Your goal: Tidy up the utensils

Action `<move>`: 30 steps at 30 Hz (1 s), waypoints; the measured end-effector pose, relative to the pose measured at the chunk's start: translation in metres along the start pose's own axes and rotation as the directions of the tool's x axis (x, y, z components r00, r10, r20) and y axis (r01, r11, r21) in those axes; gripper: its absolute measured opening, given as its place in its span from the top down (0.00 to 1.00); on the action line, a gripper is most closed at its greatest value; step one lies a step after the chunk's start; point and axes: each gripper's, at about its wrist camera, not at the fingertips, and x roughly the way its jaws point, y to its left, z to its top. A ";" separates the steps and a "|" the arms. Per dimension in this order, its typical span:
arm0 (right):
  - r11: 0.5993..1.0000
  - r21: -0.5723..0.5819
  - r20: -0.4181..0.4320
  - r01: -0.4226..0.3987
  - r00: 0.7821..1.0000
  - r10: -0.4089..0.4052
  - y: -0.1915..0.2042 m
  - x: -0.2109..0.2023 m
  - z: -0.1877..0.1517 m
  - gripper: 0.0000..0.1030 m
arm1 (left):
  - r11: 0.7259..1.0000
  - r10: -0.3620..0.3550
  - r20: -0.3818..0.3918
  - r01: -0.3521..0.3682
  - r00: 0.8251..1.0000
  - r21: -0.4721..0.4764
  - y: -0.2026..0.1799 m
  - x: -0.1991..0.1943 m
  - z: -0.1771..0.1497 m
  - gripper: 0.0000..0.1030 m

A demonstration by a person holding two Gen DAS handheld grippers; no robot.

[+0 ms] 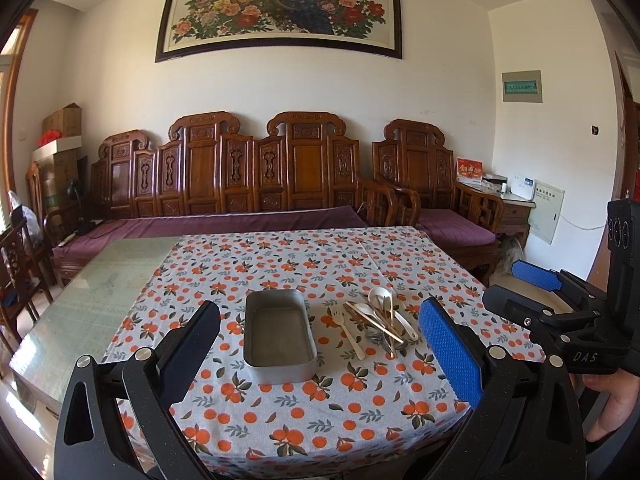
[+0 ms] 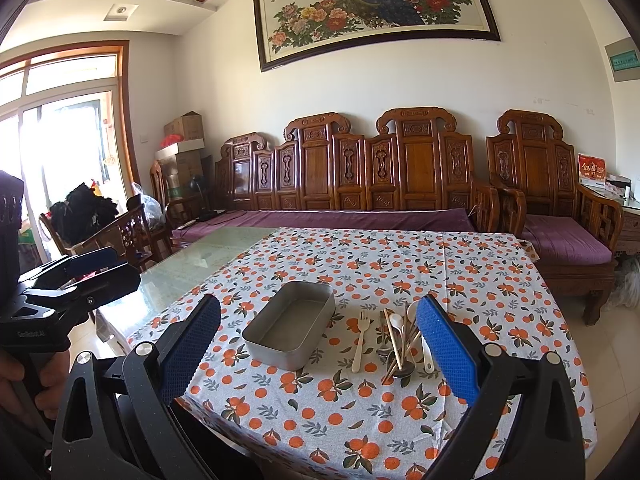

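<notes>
Nothing is sorted yet: your metal tray (image 1: 279, 334) sits empty at the centre of the frame on the bench (image 1: 288, 432). Just to its right the utensil pile (image 1: 382, 320) lies loose, with a pale fork (image 1: 347, 330) at its left edge. Your left gripper (image 1: 320, 354) and right gripper (image 2: 318, 352) both hang released, holding nothing, short of the tray. Every piece remains to be moved.
</notes>
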 end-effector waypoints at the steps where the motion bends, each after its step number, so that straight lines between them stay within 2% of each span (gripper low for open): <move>1: 1.000 0.001 0.001 0.000 1.000 0.000 0.000 0.000 0.000 0.04 | 1.000 0.000 0.000 0.000 1.000 0.001 0.000 0.000 0.000 0.06; 19: 1.000 0.002 0.001 0.000 1.000 0.000 0.001 0.002 -0.002 0.04 | 1.000 0.000 0.000 0.000 1.000 0.000 0.000 -0.001 0.000 0.06; 30: 1.000 0.012 -0.026 0.012 1.000 -0.012 -0.007 0.011 -0.006 0.04 | 1.000 0.012 -0.044 -0.013 0.999 -0.002 0.002 0.015 -0.007 0.06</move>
